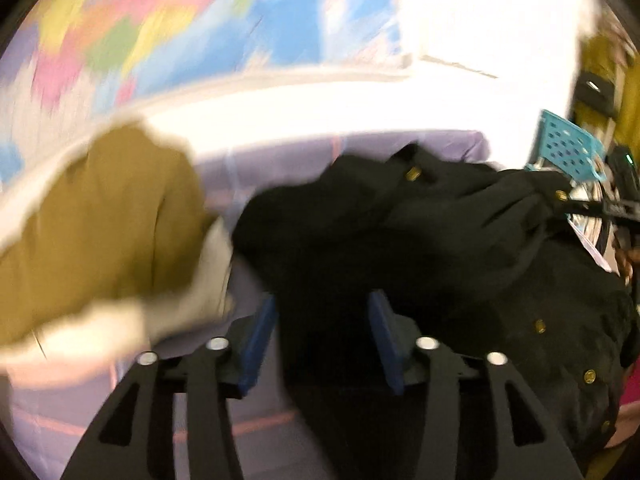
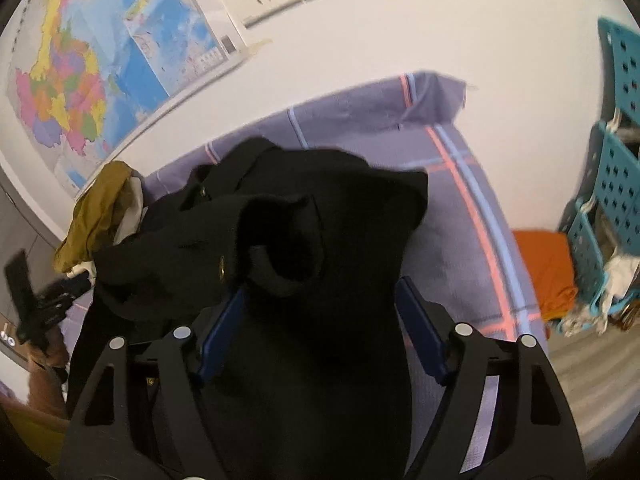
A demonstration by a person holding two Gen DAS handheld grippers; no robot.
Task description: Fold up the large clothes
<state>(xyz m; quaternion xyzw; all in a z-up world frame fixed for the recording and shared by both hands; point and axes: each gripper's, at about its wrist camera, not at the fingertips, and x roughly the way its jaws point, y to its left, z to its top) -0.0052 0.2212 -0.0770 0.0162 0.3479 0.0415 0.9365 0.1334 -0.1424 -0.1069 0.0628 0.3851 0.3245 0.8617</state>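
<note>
A black garment with small gold buttons (image 1: 420,232) lies crumpled on a purple bed sheet with pink and blue stripes (image 1: 280,160). My left gripper (image 1: 323,300) hangs over the garment's near edge, open, with black cloth lying between its blue pads; this view is blurred. From the right wrist, the same black garment (image 2: 320,200) shows a sleeve cuff turned up towards the camera. My right gripper (image 2: 322,286) is open wide, its pads on either side of the cloth and not pressing on it.
An olive-brown garment with pale lining (image 1: 100,220) (image 2: 96,216) is bunched at the left by the wall. A teal perforated rack (image 2: 616,184) (image 1: 568,144) and an orange cloth (image 2: 544,264) stand right of the bed. A map (image 2: 80,80) hangs on the wall. A hand (image 2: 44,360) shows at the lower left.
</note>
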